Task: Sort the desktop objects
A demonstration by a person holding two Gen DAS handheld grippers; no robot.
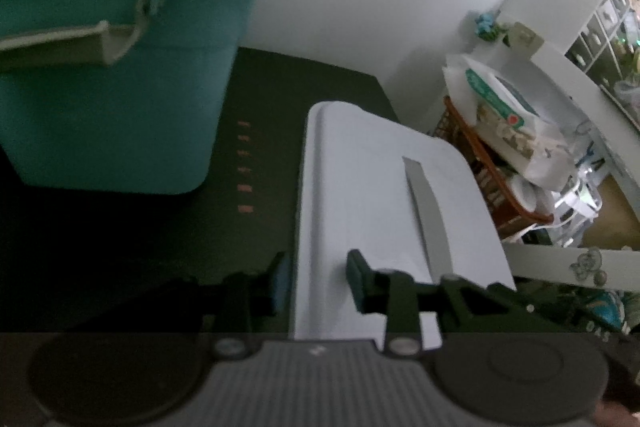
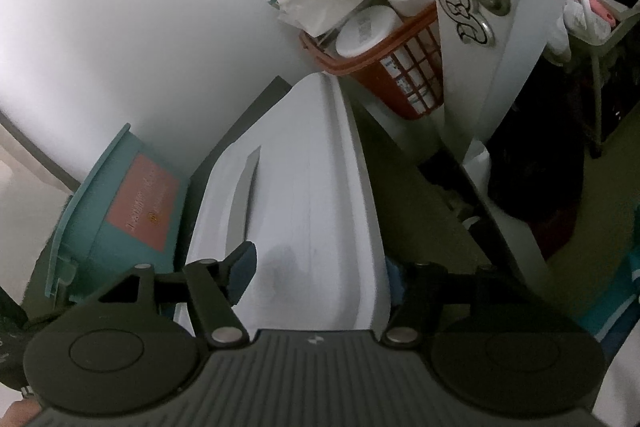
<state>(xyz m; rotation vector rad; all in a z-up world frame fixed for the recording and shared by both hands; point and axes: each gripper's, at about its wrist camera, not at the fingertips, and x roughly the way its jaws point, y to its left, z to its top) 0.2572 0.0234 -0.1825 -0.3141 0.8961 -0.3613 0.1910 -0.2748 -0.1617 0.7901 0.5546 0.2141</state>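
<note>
Left wrist view: left gripper (image 1: 318, 281) clamped on white lid's (image 1: 360, 195) lower-centre edge, teal bucket (image 1: 120, 67) upper left. Right wrist view: right gripper (image 2: 320, 275) spread wide astride same lid, not pressing.

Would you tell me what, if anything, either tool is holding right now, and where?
The left tool grips the white plastic lid by its near long edge. The right tool straddles its opposite edge, jaws open, not gripping.

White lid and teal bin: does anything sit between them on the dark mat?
Nothing visible does. In the left wrist view, bare dark mat separates the white lid from the teal bin. The left tongs straddle the lid's near edge.
</note>
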